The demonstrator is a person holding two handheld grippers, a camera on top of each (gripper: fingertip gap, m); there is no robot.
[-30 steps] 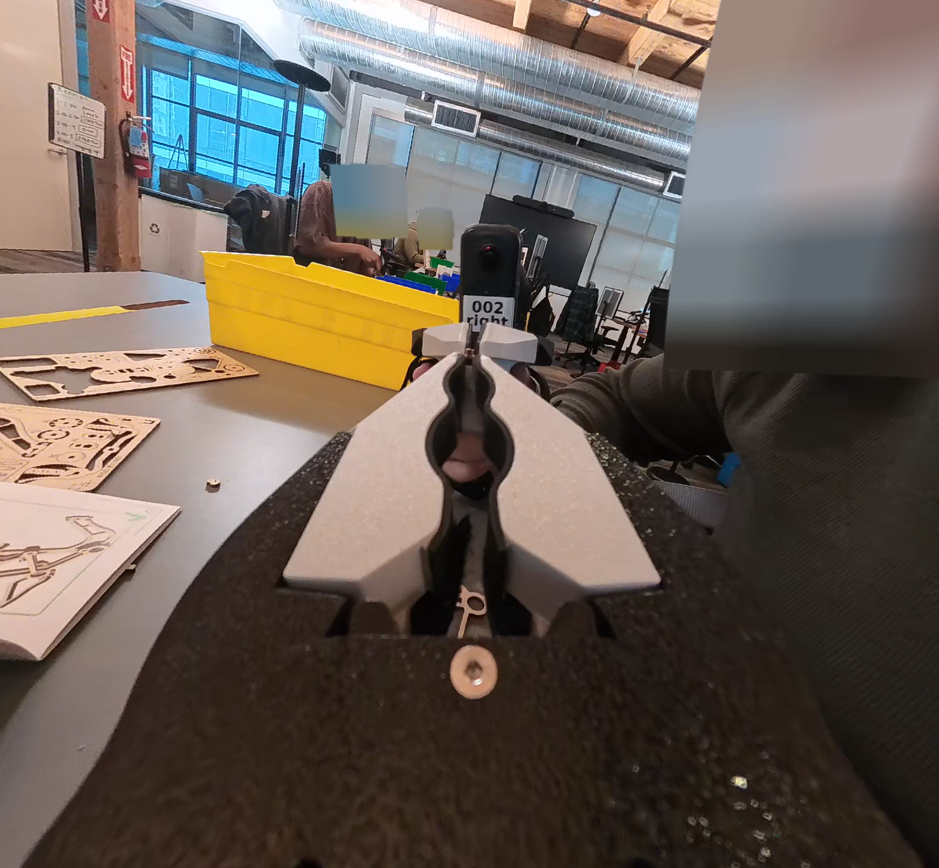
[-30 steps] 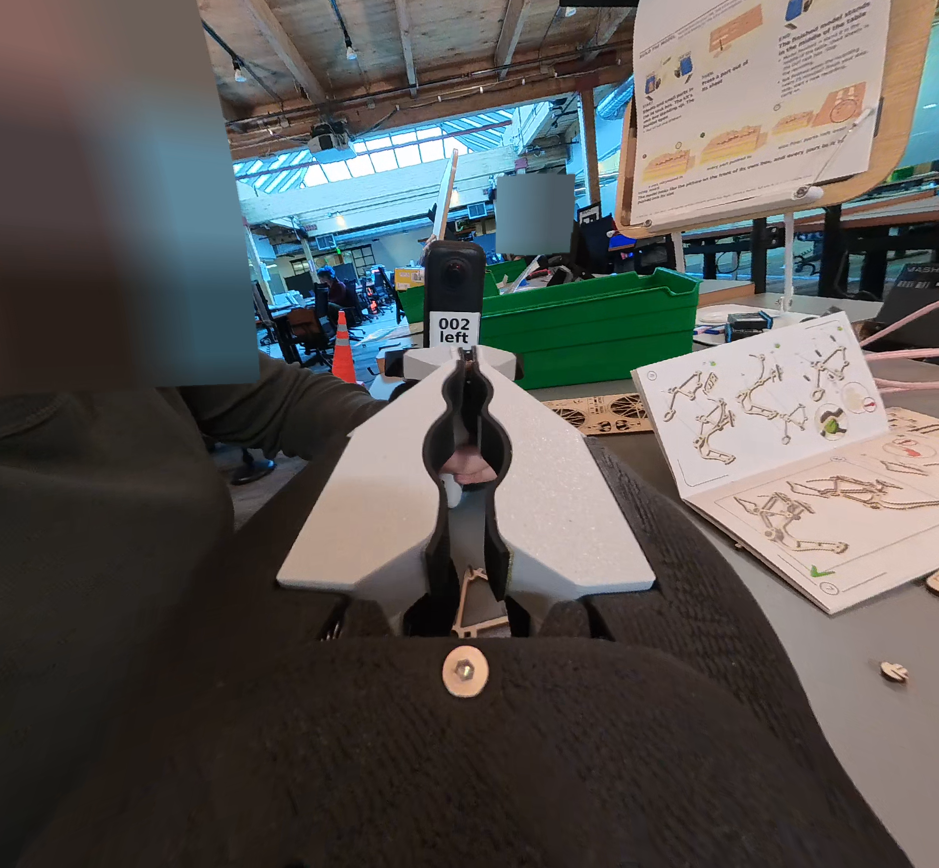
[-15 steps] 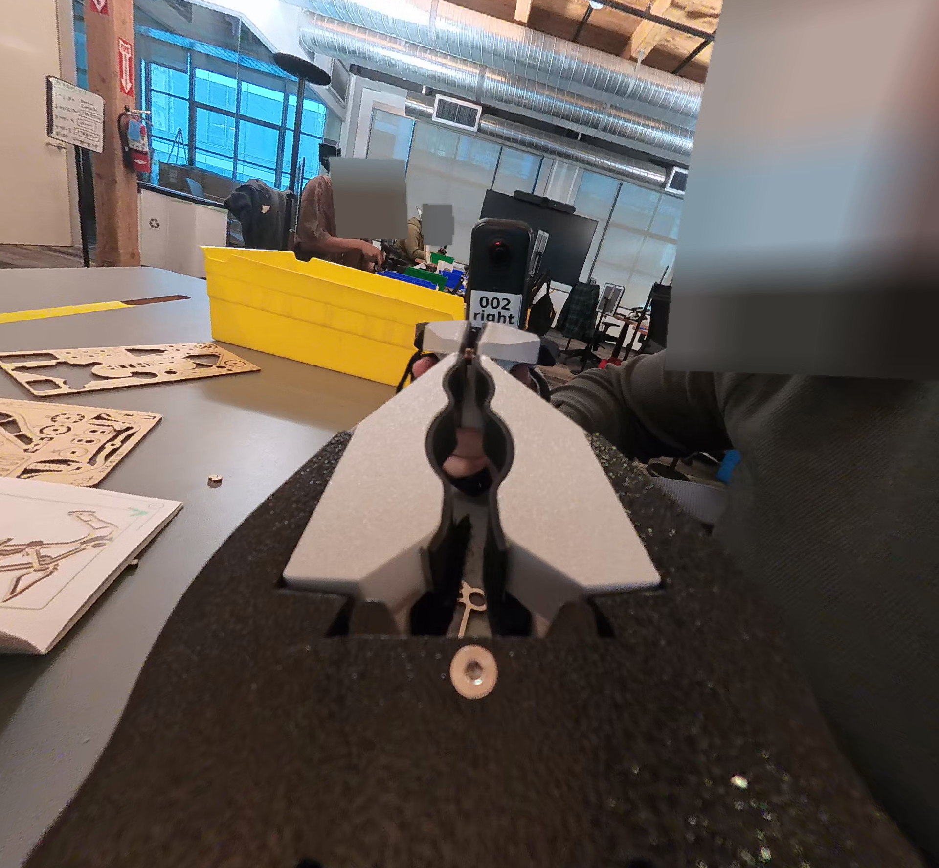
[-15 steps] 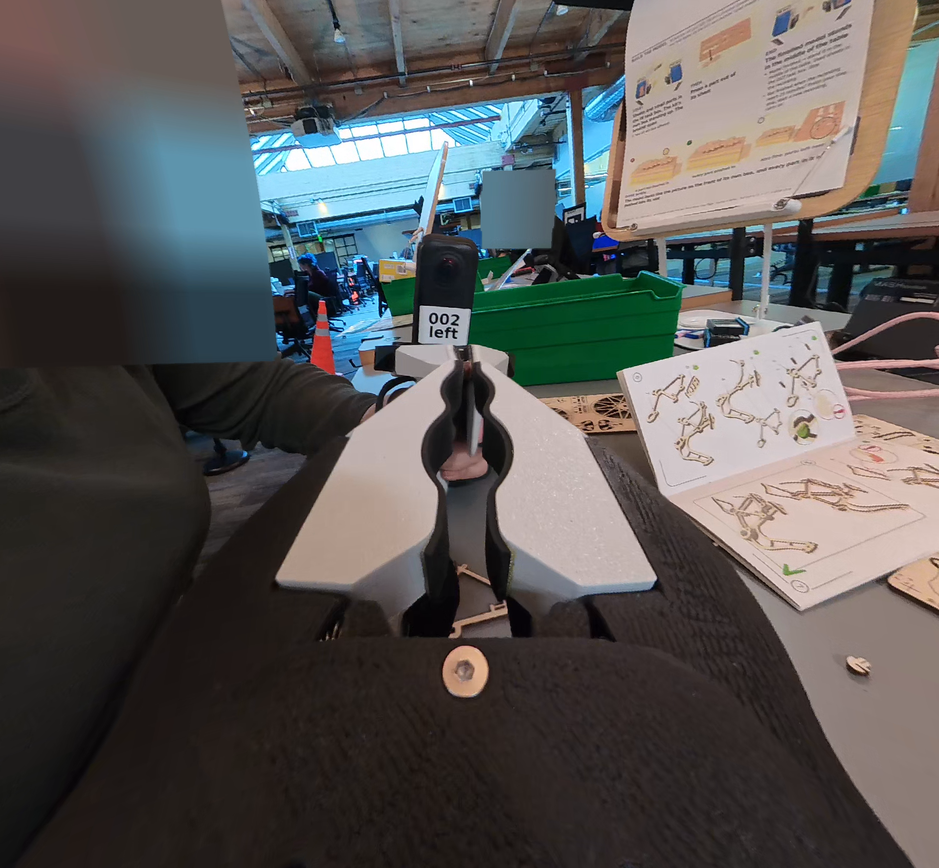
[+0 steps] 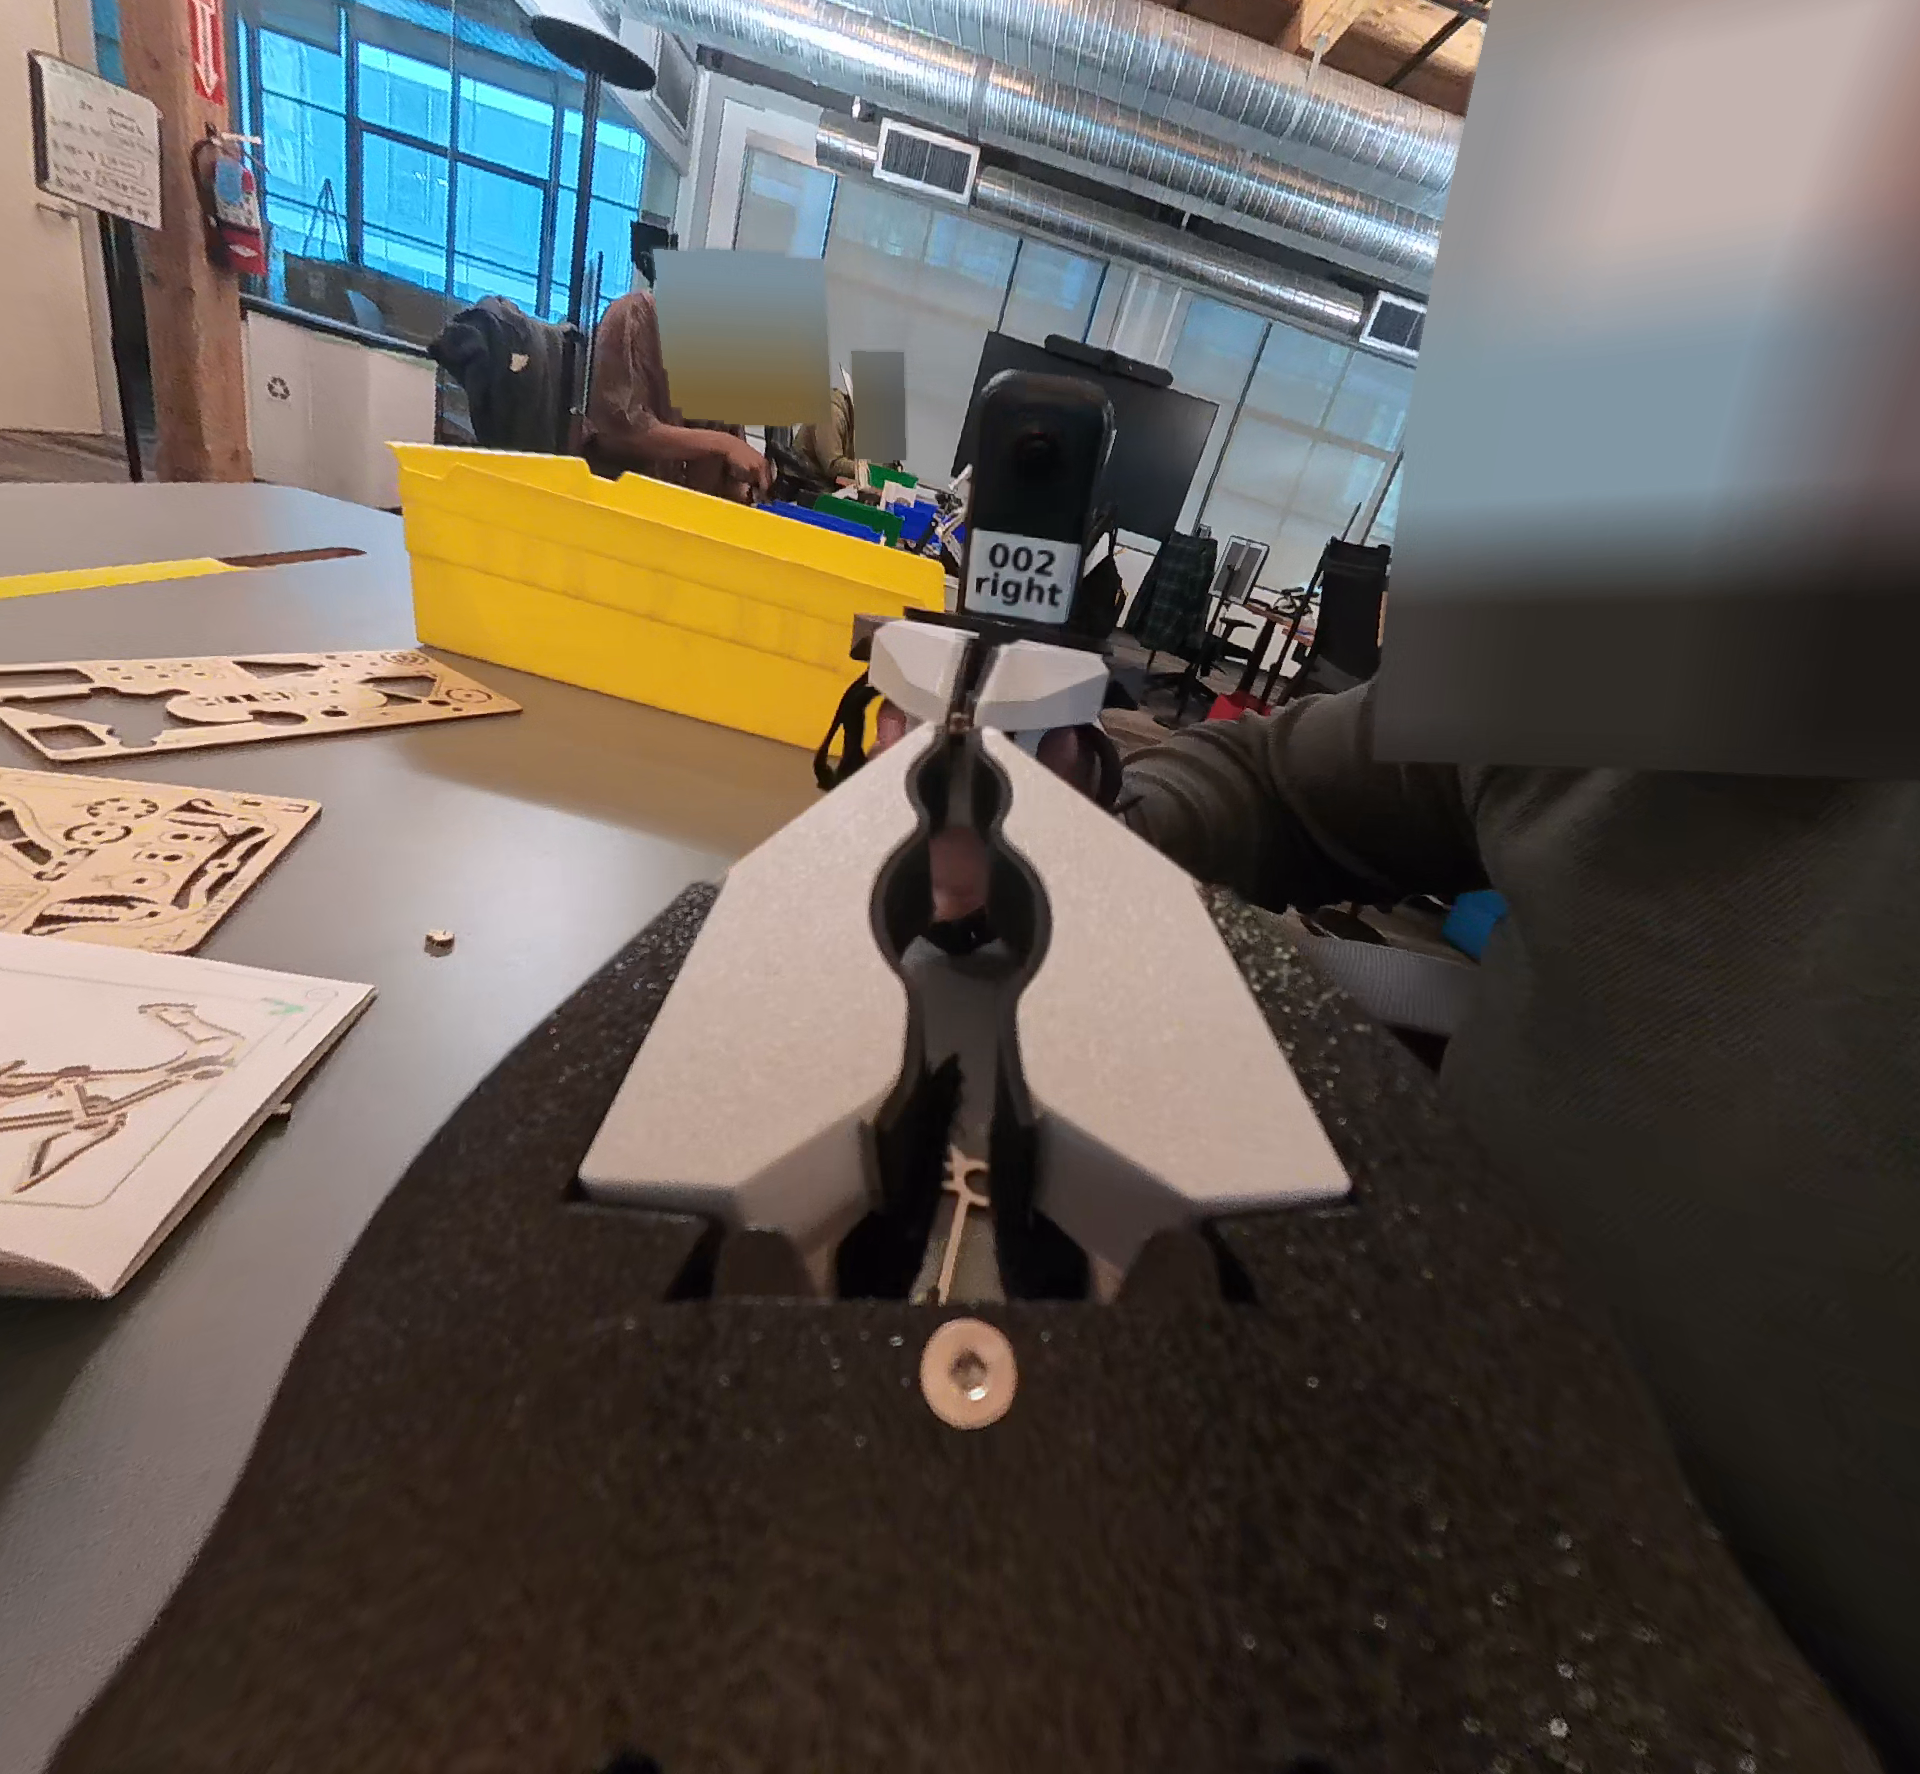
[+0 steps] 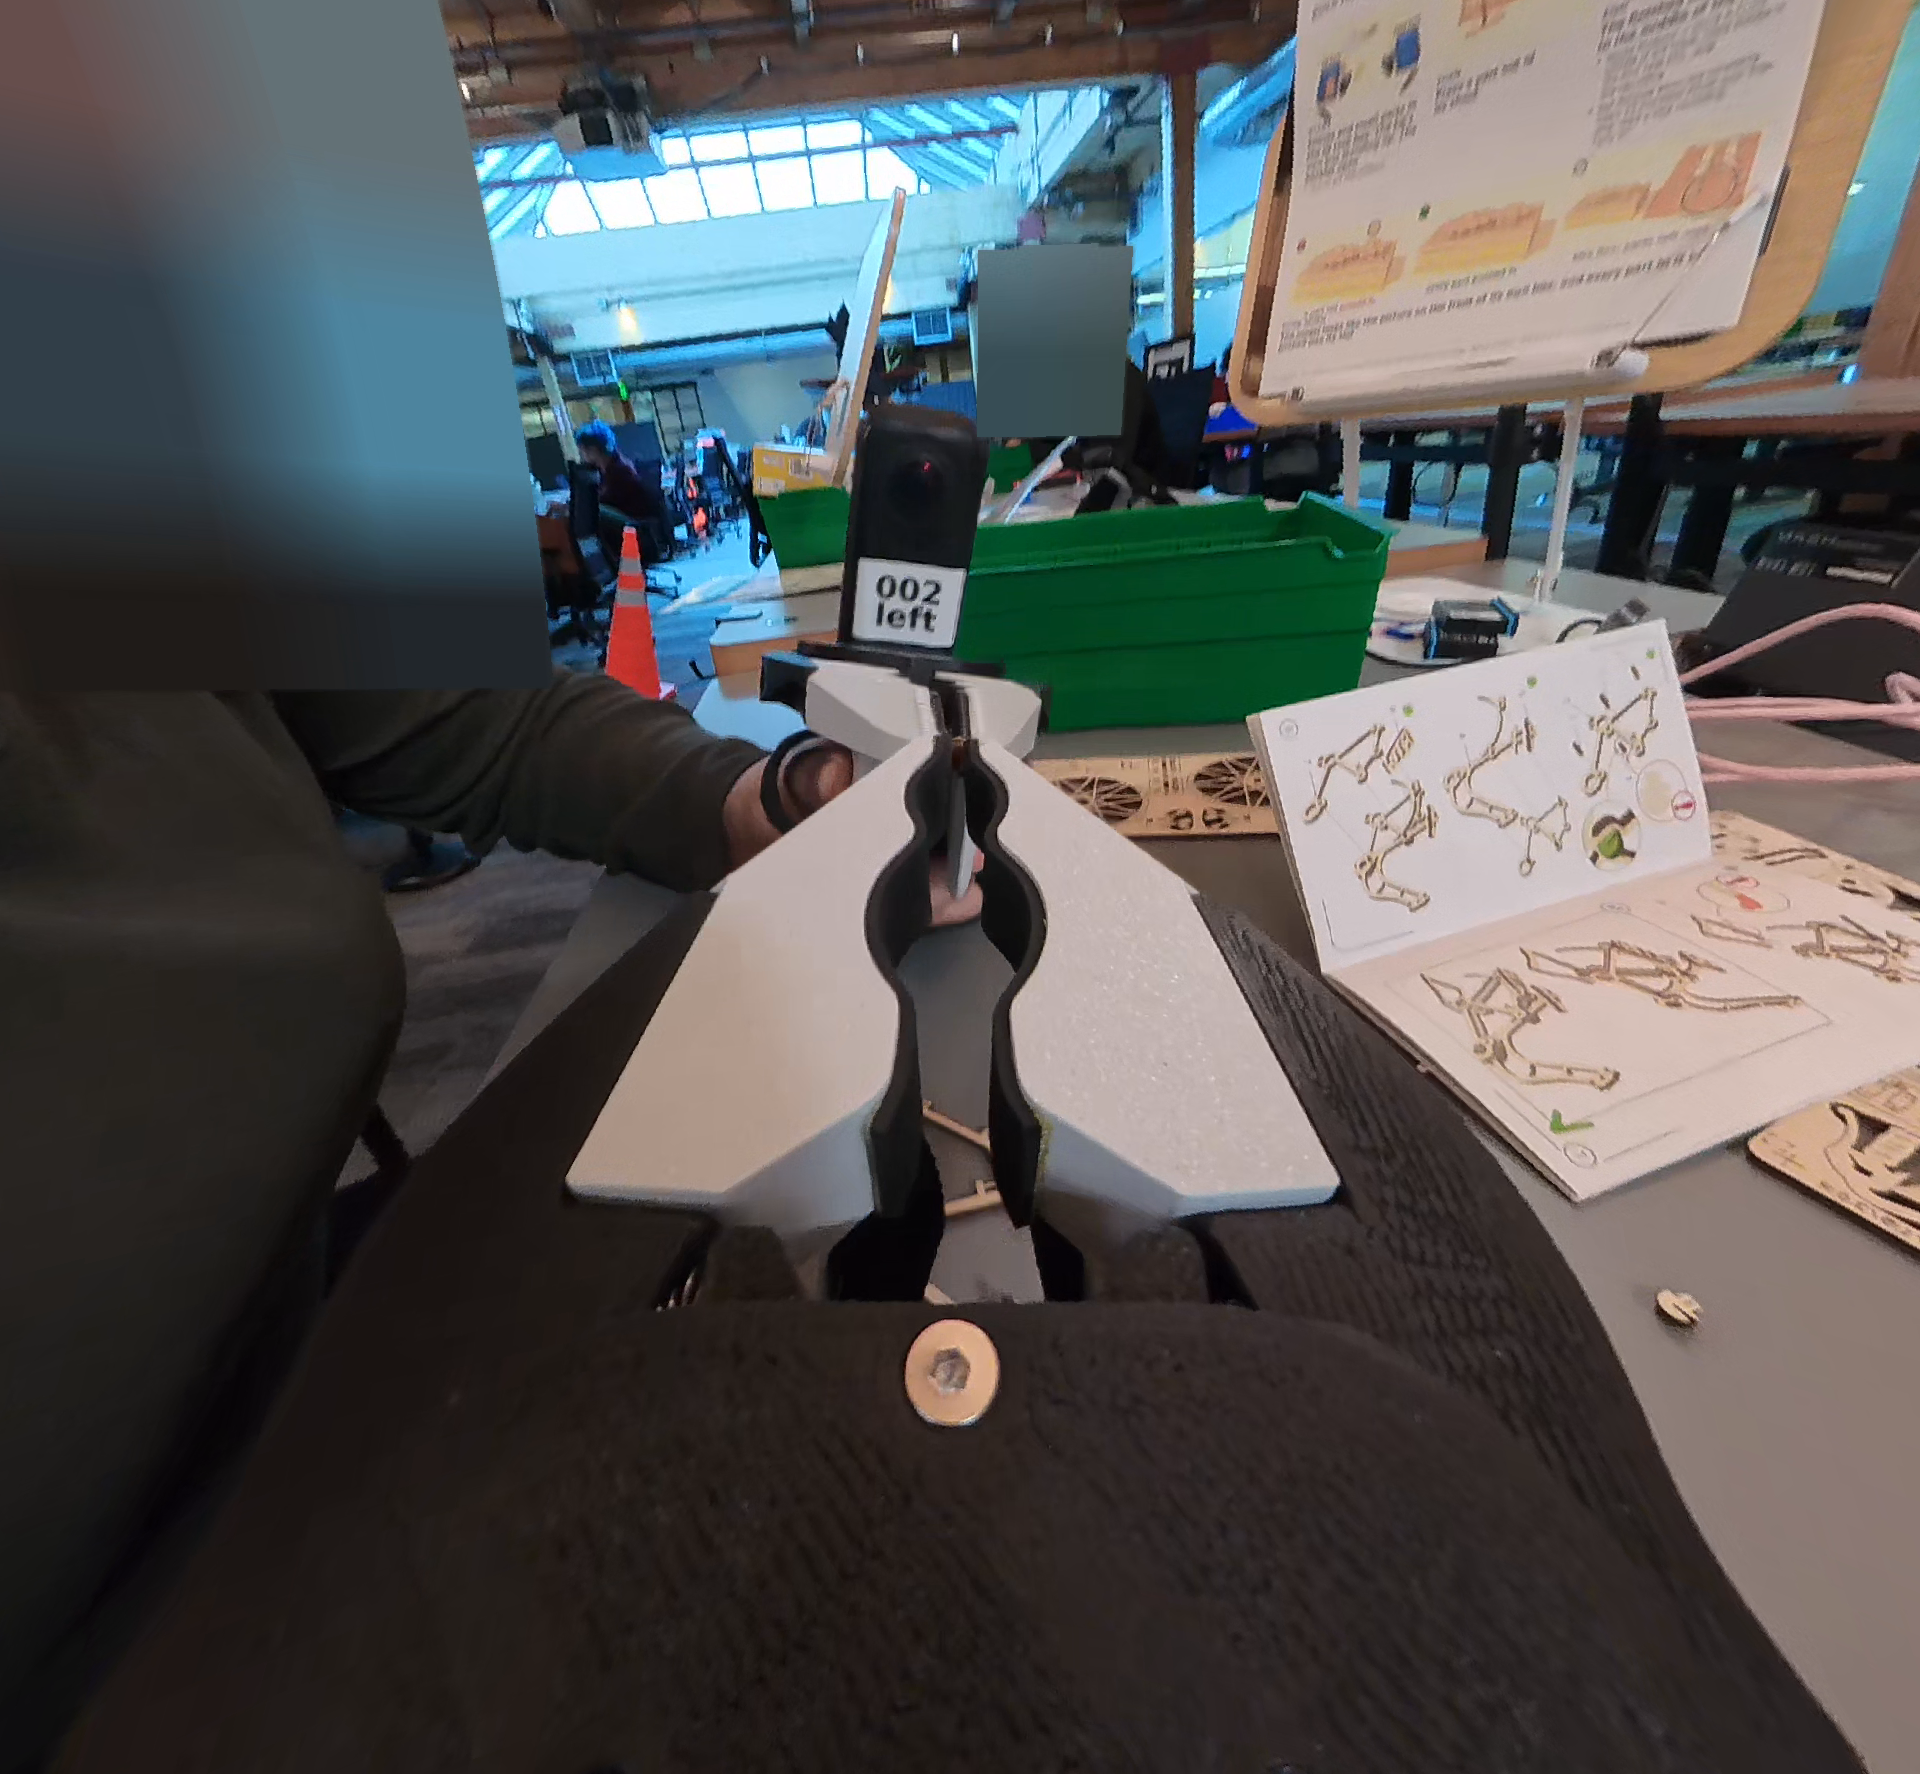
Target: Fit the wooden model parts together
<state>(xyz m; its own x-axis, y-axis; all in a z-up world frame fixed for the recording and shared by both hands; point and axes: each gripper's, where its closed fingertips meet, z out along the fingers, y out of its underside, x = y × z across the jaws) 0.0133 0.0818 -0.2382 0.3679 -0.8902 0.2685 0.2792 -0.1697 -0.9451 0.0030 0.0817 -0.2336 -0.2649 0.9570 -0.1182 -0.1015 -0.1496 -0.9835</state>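
A dark grey, smooth worktop (image 5: 540, 820) carries everything. In the left wrist view a long yellow plastic bin (image 5: 644, 581) stands at the far side, two thin laser-cut wooden sheets (image 5: 239, 701) (image 5: 125, 857) lie to the left, an open white instruction booklet (image 5: 135, 1090) lies nearer, and a tiny round wooden piece (image 5: 438, 941) sits apart. The right wrist view shows a green plastic bin (image 6: 1164, 602), another cut wooden sheet (image 6: 1164, 794) and pink cables (image 6: 1808, 685).
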